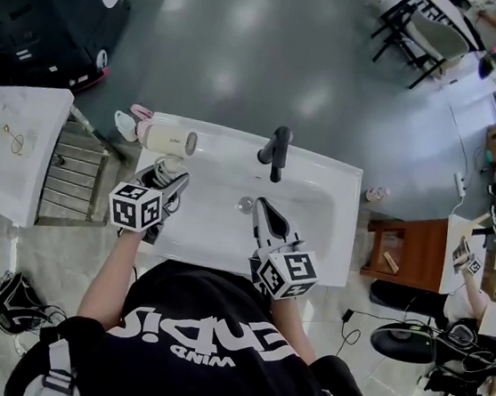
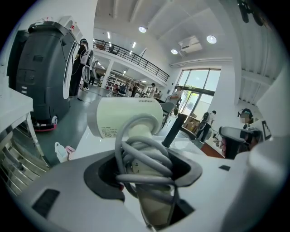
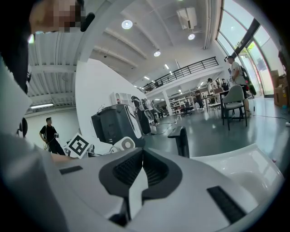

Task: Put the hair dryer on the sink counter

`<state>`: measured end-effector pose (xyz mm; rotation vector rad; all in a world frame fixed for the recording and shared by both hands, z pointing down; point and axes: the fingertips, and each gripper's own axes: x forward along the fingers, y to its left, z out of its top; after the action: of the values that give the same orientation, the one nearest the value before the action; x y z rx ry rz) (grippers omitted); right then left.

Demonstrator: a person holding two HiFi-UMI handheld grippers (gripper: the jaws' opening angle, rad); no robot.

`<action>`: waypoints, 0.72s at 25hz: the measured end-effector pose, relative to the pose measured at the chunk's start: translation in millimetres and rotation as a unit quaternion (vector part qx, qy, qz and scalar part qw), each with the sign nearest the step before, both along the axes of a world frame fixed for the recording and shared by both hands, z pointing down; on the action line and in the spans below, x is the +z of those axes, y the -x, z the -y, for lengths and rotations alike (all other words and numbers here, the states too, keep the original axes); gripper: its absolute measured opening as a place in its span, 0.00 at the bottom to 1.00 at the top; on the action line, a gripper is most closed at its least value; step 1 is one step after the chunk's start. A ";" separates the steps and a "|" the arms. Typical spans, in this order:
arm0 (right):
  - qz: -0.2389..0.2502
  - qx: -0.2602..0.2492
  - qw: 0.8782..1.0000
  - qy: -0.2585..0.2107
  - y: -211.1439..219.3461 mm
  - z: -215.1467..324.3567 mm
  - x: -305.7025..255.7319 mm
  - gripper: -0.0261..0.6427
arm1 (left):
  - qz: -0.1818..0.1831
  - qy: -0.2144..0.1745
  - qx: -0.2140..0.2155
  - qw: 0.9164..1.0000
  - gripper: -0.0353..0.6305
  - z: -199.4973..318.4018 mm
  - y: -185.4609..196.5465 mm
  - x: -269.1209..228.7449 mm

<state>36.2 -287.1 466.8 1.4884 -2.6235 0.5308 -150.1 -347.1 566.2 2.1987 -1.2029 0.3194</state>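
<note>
Right below my chest, both grippers reach out over the white sink counter (image 1: pixel 332 187). My right gripper (image 1: pixel 261 210) hangs over the basin, just beside the drain (image 1: pixel 244 204). Its jaws are pressed together with nothing between them.

To its left, my left gripper (image 1: pixel 168 174) points toward the back left corner of the counter. Its jaws stand fairly wide, clamped on the handle of the hair dryer (image 1: pixel 167 141). The grey cord (image 2: pixel 146 156) is wound in several loops round that handle, right where the pads bite. The cream-white barrel of the dryer lies crosswise over that back corner, with its round grille facing the black faucet (image 1: pixel 276 151). I cannot tell whether the barrel rests on the counter or sits just above it. The faucet stands at the middle of the back rim, well apart from the dryer.

Beyond the corner, a small white bottle and something pink (image 1: pixel 132 118) lie on the grey floor. A metal rack (image 1: pixel 74 171) and a white cabinet (image 1: pixel 13 141) stand off to my left. Farther out on that side is a big dark grey machine (image 1: pixel 38 10). A wooden stand (image 1: pixel 403 249) sits to the right of the sink, and chairs (image 1: pixel 429 36) stand far across the hall.
</note>
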 end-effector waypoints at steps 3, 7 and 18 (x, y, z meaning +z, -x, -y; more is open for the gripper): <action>-0.001 -0.002 1.000 0.005 -0.4 0.9 1.9 0.07 | 0.013 0.011 0.002 1.000 0.48 7.1 1.0 10.3; -0.003 -0.004 1.000 0.011 0.4 3.6 5.6 0.07 | 0.031 0.028 0.007 0.999 0.48 17.8 2.6 24.2; -0.001 -0.012 1.000 0.020 -2.5 9.4 13.0 0.07 | 0.085 0.068 0.029 0.994 0.48 33.2 7.4 56.4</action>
<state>38.8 -296.5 479.8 1.4433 -2.6109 0.5758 -157.5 -380.3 622.5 2.1250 -1.1716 0.6053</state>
